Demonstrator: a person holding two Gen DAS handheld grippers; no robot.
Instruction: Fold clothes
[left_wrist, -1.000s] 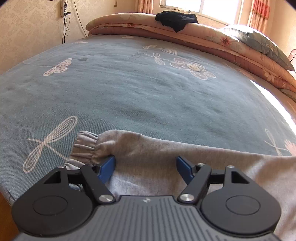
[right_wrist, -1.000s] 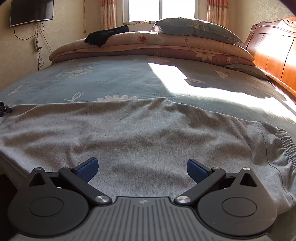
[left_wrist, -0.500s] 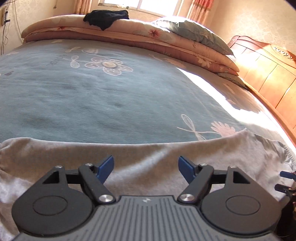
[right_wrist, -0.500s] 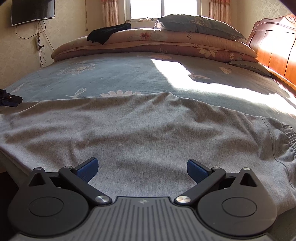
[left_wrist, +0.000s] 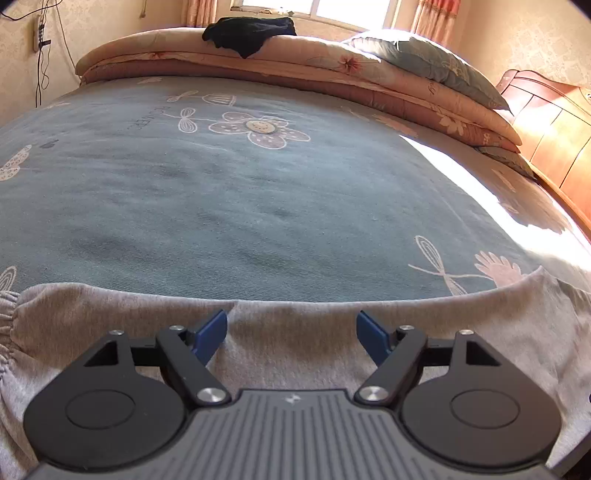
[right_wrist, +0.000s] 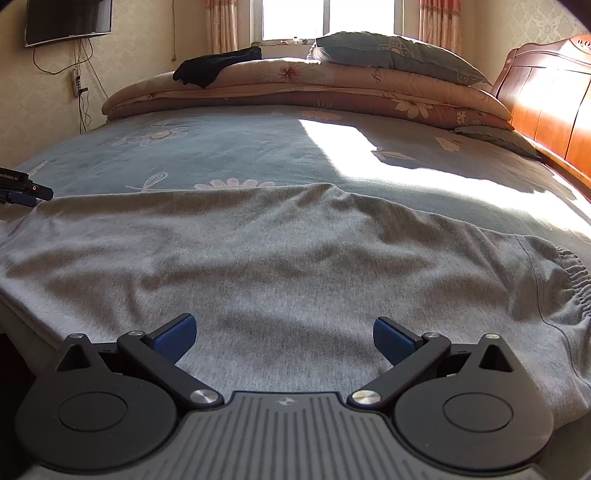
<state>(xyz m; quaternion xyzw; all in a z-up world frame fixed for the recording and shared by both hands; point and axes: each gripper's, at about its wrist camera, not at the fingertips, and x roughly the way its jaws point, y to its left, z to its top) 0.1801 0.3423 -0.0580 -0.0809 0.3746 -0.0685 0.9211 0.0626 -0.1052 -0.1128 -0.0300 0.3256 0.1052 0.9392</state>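
Left gripper stood w/ jaws apart over the grey sweatpants; they'd just been opening wider, the cloth lay below and between the blue pads, not pinched. In the left wrist view the pants ran along the near edge of the bed, flat on the blue-grey floral bedspread. An elastic cuff, gathered and puckered, sat at the near left edge. The fabric's far border ran roughly straight across, w/ a small crease just by the left pad and a rise toward the right. At the bed's far edge lay a stack of folded peach quilts, a dark garment draped on top and a grey-blue pillow at the stack's right end. Wooden headboard closed off the right side.

Right wrist view: right gripper also had jaws wide apart, pads above the cloth, nothing clamped. Sweatpants spread broad across the near edge, mostly smooth w/ soft ripples; gathered elastic band at the near right edge, a seam line just inside it. Left gripper's tip showed at the far left, by the fabric's far border. Sun patch fell on the bedspread behind the pants. Quilts, dark garment, pillow along the far edge; TV on the left wall.
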